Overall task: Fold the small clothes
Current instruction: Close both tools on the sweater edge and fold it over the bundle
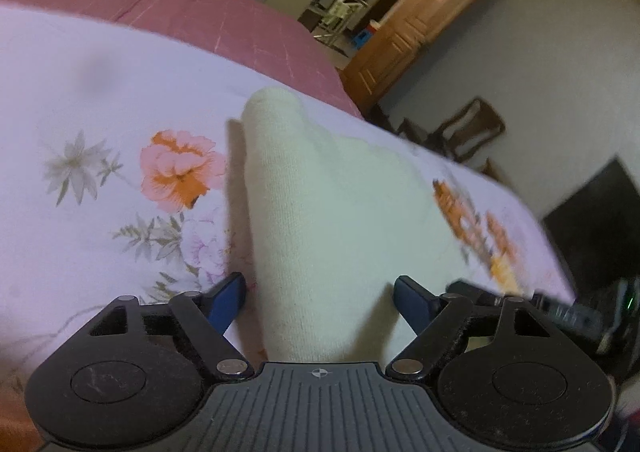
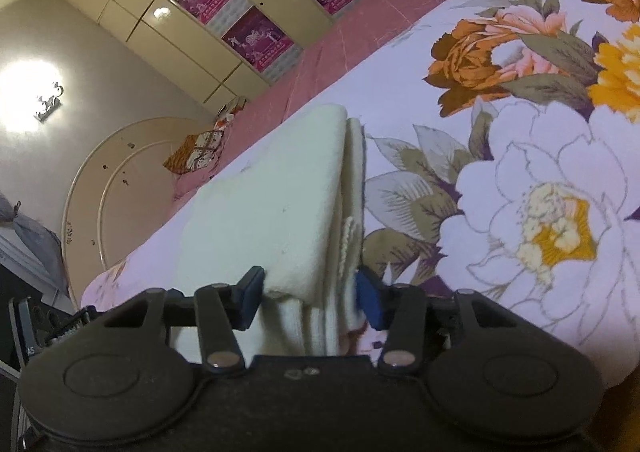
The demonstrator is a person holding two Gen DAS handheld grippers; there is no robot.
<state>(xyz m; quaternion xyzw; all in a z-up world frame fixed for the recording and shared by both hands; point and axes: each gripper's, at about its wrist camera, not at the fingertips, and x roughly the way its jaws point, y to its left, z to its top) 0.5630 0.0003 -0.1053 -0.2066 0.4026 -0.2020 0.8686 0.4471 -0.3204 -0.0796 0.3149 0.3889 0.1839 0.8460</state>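
A cream knitted garment lies folded on the floral bedsheet. My left gripper is open, its blue fingers wide apart on either side of the garment's near end. In the right wrist view the same cream garment shows folded layers along its right edge. My right gripper is open, with the stacked near edge of the cloth between its blue fingers. Whether the pads touch the cloth I cannot tell.
A pink blanket covers the far part of the bed. A wooden door, a chair and a dark object stand beyond the bed edge. Wardrobe doors with purple posters and a headboard show on the right view.
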